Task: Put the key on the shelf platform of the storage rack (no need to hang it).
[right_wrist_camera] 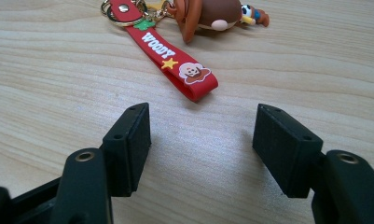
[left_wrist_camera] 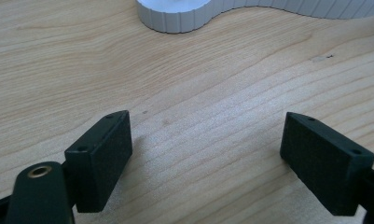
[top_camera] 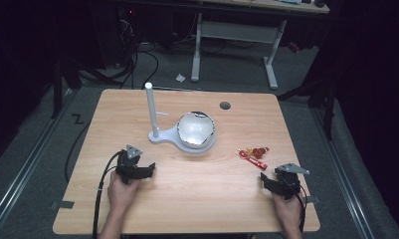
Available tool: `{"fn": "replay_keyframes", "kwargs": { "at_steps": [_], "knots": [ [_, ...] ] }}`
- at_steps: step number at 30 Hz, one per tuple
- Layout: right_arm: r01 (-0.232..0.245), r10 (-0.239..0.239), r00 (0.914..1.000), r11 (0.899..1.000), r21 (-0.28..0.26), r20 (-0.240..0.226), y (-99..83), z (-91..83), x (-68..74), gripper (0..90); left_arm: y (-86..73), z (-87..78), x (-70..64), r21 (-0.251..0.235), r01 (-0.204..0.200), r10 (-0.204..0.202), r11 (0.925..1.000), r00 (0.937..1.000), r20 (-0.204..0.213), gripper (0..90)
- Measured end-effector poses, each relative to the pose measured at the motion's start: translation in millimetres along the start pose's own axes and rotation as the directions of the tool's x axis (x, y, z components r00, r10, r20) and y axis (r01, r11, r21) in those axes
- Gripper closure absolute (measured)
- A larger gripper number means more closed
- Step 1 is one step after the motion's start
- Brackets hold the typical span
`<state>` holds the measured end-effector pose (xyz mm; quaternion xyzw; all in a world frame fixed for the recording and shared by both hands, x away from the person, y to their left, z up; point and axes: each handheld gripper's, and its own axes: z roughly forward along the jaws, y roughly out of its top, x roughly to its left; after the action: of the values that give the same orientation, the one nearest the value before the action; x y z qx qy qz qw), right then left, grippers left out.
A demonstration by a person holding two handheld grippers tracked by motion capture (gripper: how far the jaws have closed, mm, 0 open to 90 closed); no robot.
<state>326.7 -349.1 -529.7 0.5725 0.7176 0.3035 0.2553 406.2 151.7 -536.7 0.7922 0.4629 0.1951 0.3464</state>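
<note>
The keychain (right_wrist_camera: 175,60) lies just ahead of the right gripper (right_wrist_camera: 201,140) — strap end nearest, running away leftward; both it and the left gripper (left_wrist_camera: 205,154) gape wide, empty.

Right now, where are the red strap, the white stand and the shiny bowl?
red strap (right_wrist_camera: 175,65), right gripper view, middle of the band by the star.
white stand (top_camera: 150,107), high view, halfway up its upright post.
shiny bowl (top_camera: 196,128), high view, inside of the bowl.
</note>
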Motion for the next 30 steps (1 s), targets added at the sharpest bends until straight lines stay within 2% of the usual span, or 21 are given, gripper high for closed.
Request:
{"fn": "replay_keyframes", "kwargs": {
  "at_steps": [11,26,30],
  "knots": [
    [0.006,-0.006,0.9999,1.000,0.005,-0.008,0.3,0.3,0.2,33.0,0.0,0.0,0.0,0.000,0.000,0.000,1.0000,1.0000,-0.001,17.0],
    [0.001,-0.001,1.0000,1.000,0.014,-0.007,1.9,0.6,0.3,34.0,0.0,0.0,-0.1,0.000,0.001,-0.001,1.0000,1.0000,0.000,17.0],
    [-0.002,0.002,1.0000,1.000,0.018,-0.009,2.7,0.2,0.6,36.9,0.1,0.0,0.0,0.000,0.000,0.000,1.0000,1.0000,0.000,17.0]
  ]
}}
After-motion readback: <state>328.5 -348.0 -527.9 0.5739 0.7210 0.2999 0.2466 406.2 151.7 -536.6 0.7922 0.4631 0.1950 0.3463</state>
